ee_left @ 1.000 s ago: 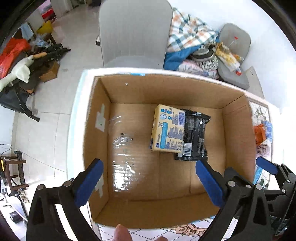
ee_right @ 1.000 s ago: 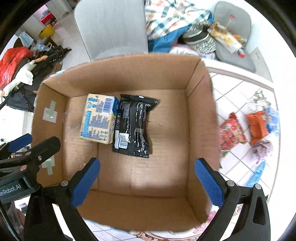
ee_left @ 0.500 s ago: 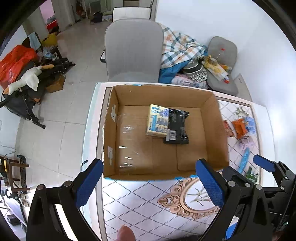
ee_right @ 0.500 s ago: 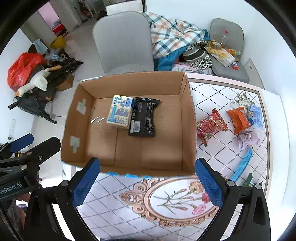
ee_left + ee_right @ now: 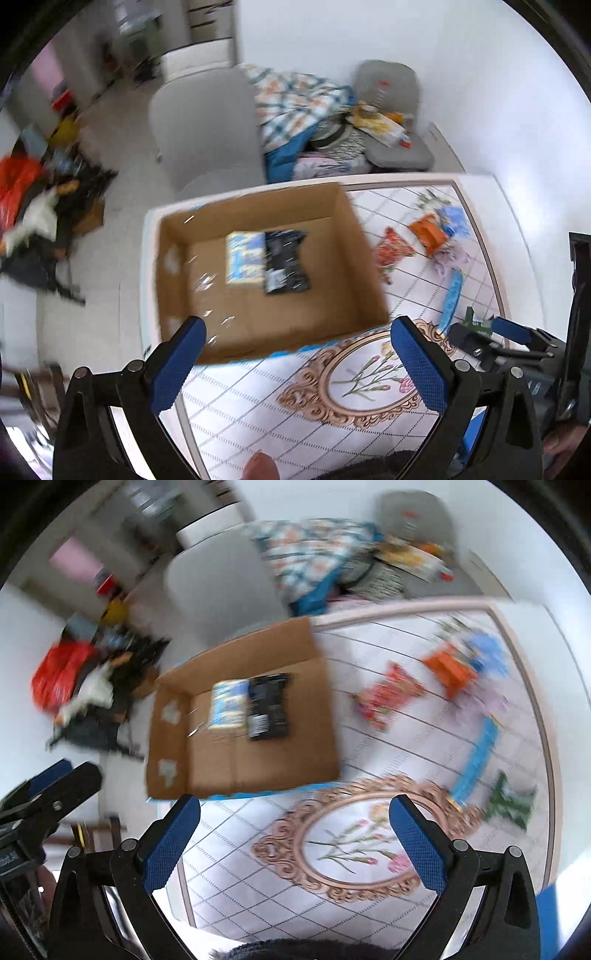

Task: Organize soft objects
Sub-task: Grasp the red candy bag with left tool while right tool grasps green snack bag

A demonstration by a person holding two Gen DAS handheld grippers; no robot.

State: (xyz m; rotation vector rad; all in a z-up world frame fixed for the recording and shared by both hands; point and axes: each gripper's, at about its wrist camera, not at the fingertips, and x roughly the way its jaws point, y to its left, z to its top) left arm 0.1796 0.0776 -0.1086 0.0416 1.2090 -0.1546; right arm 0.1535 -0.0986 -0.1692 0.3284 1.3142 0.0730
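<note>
Grey chair behind table; plaid blanket, red bag on floor.

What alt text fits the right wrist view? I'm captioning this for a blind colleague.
An open, empty right gripper hangs above a patterned table; behind it a cardboard box holds a yellow-blue pack and a black pack. Blurred snack packets lie loose to the box's right.

My table wears a white diamond-patterned cloth with an ornate floral medallion. On it sit the cardboard box, a red packet, an orange packet, and a blue strip.
</note>
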